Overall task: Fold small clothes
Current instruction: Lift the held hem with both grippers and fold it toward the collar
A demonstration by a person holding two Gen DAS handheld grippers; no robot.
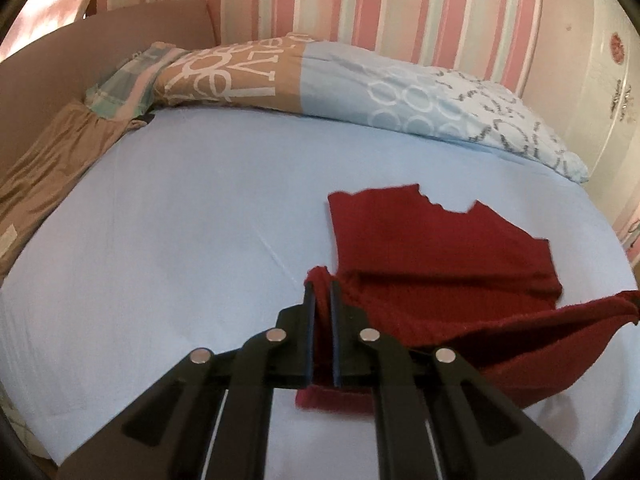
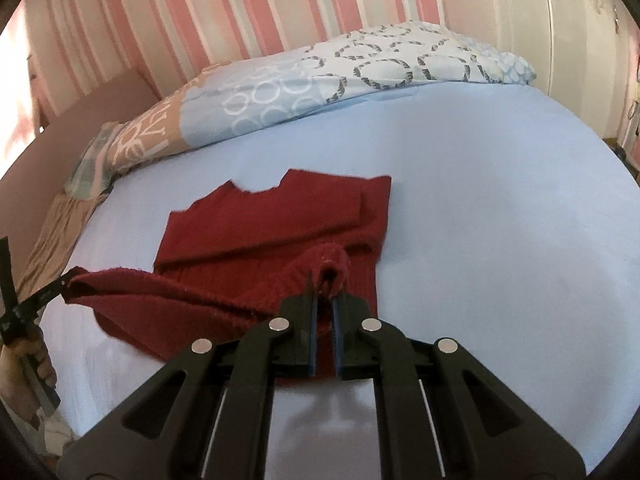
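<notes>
A dark red knit sweater point(image 1: 432, 248) lies partly folded on the light blue bed sheet point(image 1: 180, 220); it also shows in the right wrist view point(image 2: 272, 220). My left gripper point(image 1: 321, 288) is shut on the sweater's near left hem corner and holds it lifted off the sheet. My right gripper point(image 2: 325, 280) is shut on the near right hem corner, also lifted. The hem hangs stretched between the two grippers. The left gripper shows at the left edge of the right wrist view point(image 2: 60, 284), held in a hand.
A patterned blue and tan duvet point(image 1: 360, 88) lies bunched along the far side of the bed, also in the right wrist view point(image 2: 360, 68). A brown headboard point(image 1: 60, 64) is at the left. Behind stands a pink striped wall point(image 1: 400, 0), and a white wardrobe point(image 2: 560, 20) is at the right.
</notes>
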